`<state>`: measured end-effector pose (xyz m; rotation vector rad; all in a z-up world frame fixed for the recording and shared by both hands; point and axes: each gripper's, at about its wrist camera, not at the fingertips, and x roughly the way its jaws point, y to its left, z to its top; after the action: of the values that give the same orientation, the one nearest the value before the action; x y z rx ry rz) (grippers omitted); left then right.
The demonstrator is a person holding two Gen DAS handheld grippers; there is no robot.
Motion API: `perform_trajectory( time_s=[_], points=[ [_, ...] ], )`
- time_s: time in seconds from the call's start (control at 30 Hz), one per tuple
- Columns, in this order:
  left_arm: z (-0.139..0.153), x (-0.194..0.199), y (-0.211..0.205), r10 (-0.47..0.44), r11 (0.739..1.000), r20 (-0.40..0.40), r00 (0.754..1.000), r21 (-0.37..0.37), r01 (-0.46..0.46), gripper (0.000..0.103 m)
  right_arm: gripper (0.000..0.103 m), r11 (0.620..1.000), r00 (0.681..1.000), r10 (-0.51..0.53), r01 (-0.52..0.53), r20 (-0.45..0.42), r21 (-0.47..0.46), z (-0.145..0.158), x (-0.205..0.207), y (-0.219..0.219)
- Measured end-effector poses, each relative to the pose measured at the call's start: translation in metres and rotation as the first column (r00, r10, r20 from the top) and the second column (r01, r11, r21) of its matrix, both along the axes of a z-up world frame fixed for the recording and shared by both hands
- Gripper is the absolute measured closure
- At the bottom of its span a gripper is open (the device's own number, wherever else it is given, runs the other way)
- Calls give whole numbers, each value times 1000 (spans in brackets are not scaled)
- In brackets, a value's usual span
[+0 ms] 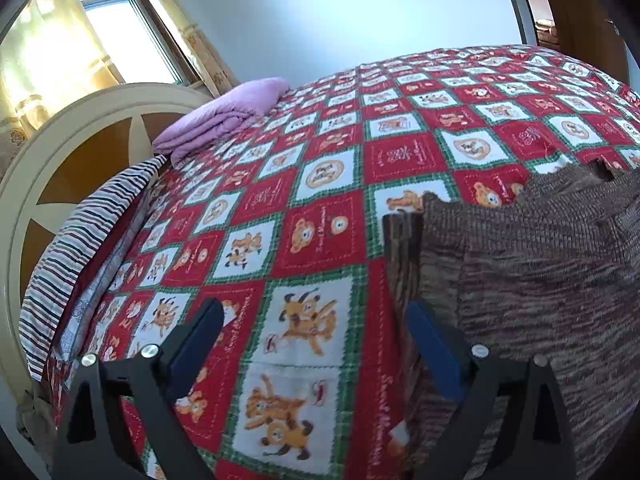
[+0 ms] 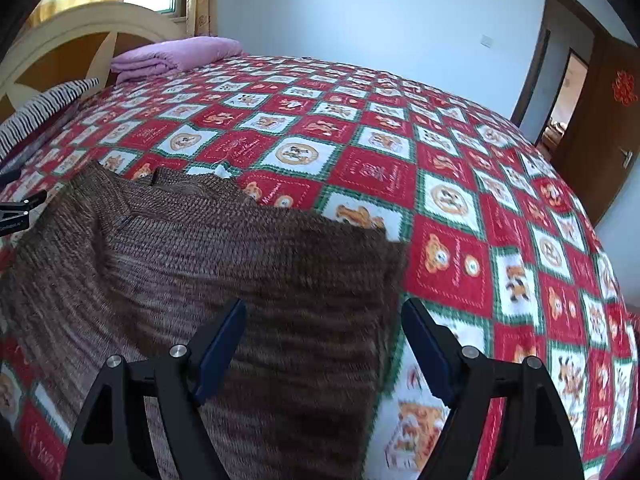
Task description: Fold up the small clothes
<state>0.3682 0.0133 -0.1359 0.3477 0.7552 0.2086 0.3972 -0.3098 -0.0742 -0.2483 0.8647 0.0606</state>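
Observation:
A brown knitted sweater (image 1: 532, 272) lies flat on the red, white and green checked bedspread (image 1: 320, 208). In the left wrist view it fills the right side; my left gripper (image 1: 316, 328) is open, its right finger at the sweater's left edge, its left finger over the bedspread. In the right wrist view the sweater (image 2: 208, 264) fills the lower left; my right gripper (image 2: 324, 332) is open and straddles the sweater's right edge. The left gripper's tip (image 2: 24, 204) shows at the far left.
A folded pink blanket (image 1: 224, 116) and a striped pillow (image 1: 80, 240) lie by the cream headboard (image 1: 72, 132). A window is behind it. A brown door (image 2: 600, 128) stands open at the right beyond the bed's far corner.

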Motion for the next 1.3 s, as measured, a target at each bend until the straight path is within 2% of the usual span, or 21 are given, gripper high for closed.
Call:
perform_trajectory(
  time_s=[0.07,0.1,0.17,0.2,0.3,0.4,0.43,0.47,0.5,0.57,0.63,0.77,0.83,0.9,1.03,1.23,1.3],
  points=[
    [-6,5,2,18,1000,-12,1000,4,-18,8,23,999,1000,-12,11,24,34,6,3,4],
    [-9,7,7,48,999,-17,999,3,-48,8,23,996,1000,9,-11,19,86,10,6,9],
    [-14,8,19,88,995,-29,996,-33,-89,8,24,981,997,80,-76,-17,177,11,11,28],
    [-18,8,25,100,993,-42,994,-53,-102,8,24,975,992,125,-117,-30,187,9,13,42],
    [-34,7,36,128,986,-86,988,-97,-136,7,24,969,971,238,-235,-34,71,-3,19,91],
    [-33,1,43,147,977,-64,987,-148,-155,2,24,953,948,303,-302,-94,19,-23,31,120],
    [-34,0,46,148,973,-64,987,-169,-157,2,38,949,943,313,-314,-116,6,-29,35,125],
    [-35,-1,47,151,969,-70,986,-187,-161,2,74,944,933,327,-329,-153,8,-36,39,130],
    [-37,-2,51,155,963,-73,985,-213,-168,2,83,939,922,344,-342,-178,42,-40,40,132],
    [-37,-2,56,153,953,-79,985,-253,-169,2,95,936,922,352,-351,-162,33,-38,37,137],
    [-38,-3,61,157,939,-82,984,-295,-175,2,99,940,930,338,-340,-147,14,-35,40,140],
    [-38,-5,71,175,915,-79,981,-354,-192,2,100,974,970,223,-226,-95,-15,-26,61,136],
    [-39,-4,73,176,909,-83,981,-369,-194,2,100,985,981,172,-172,-92,1,-26,77,134],
    [-39,-4,72,176,911,-83,981,-364,-195,2,100,989,985,133,-139,-111,-41,-39,88,136],
    [-40,-4,71,172,912,-82,982,-362,-190,2,100,991,986,119,-125,-113,-44,-50,92,132],
    [-40,-4,72,177,912,-82,981,-361,-194,2,103,995,996,94,-94,0,-42,-17,93,134],
    [-41,-4,72,179,915,-83,980,-353,-197,2,103,997,998,63,-63,-13,-48,-18,103,130]
  ],
)
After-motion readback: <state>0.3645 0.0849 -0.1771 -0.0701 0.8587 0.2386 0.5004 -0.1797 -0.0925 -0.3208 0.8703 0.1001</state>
